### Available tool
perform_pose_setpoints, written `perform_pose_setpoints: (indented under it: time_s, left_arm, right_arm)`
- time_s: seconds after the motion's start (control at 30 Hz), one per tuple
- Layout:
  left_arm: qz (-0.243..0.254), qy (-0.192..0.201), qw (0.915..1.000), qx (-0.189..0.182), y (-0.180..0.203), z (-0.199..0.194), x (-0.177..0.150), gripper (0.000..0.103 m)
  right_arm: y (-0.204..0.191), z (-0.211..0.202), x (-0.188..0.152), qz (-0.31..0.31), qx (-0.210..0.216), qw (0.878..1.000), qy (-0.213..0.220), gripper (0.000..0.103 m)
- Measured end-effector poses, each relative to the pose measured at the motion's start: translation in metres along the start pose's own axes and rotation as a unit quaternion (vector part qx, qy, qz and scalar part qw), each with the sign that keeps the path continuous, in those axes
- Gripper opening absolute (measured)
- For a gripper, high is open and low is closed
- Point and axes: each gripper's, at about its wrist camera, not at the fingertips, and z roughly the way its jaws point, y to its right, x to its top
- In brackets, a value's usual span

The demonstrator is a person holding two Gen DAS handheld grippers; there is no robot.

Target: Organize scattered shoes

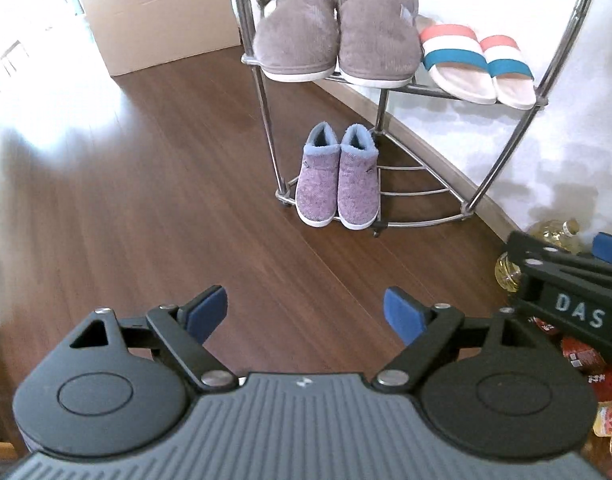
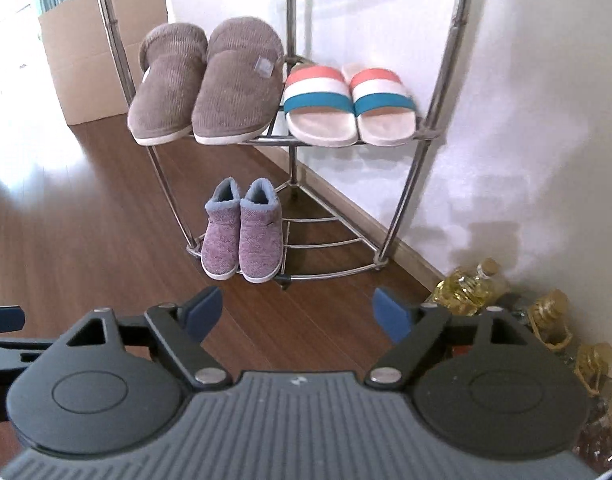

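A: Left wrist view: dark wooden plank floor point(image 1: 146, 184), white wall point(image 1: 506, 140), chrome wire corner rack point(image 1: 410, 192)?

B: Yes. Purple fleece-lined booties point(image 1: 338, 176) sit on its bottom shelf. Left gripper point(image 1: 306, 314) and right gripper point(image 2: 296, 312): jaws spread, empty.

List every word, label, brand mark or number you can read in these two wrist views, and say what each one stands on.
"DAS": white letters on the black body of the right gripper, seen in the left wrist view.
Small square tag on the brown corduroy slipper: too blurred to read.
Print on the red snack packets on the floor: too small to read.
Labels on the yellow oil bottles: none legible.
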Motion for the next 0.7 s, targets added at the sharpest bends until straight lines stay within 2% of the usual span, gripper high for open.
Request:
perform_pose_setpoints:
  time_s: [0.17,0.3,0.43,0.5,0.7]
  left_arm:
    - [0.011,0.016,0.9998,-0.009,-0.012,-0.009,-0.007,0.087]
    - [0.021,0.027,0.9992,-0.018,-0.024,-0.033,-0.012,0.087]
    - [0.041,0.039,0.9982,-0.019,-0.032,-0.066,-0.013,0.087]
    - [0.048,0.053,0.9973,-0.019,-0.038,-0.09,-0.013,0.087]
    - [0.042,0.072,0.9962,-0.025,-0.053,-0.147,-0.014,0.088]
  right_arm:
    - [-0.008,-0.027,-0.004,0.02,-0.018,0.999,0.026,0.081]
    - [-0.017,-0.061,-0.009,0.044,-0.036,0.998,0.04,0.081]
    - [-0.02,-0.092,-0.009,0.067,-0.047,0.996,0.045,0.082]
    - [-0.022,-0.12,-0.007,0.079,-0.055,0.994,0.055,0.084]
    - [-0.026,-0.171,-0.001,0.089,-0.062,0.992,0.065,0.085]
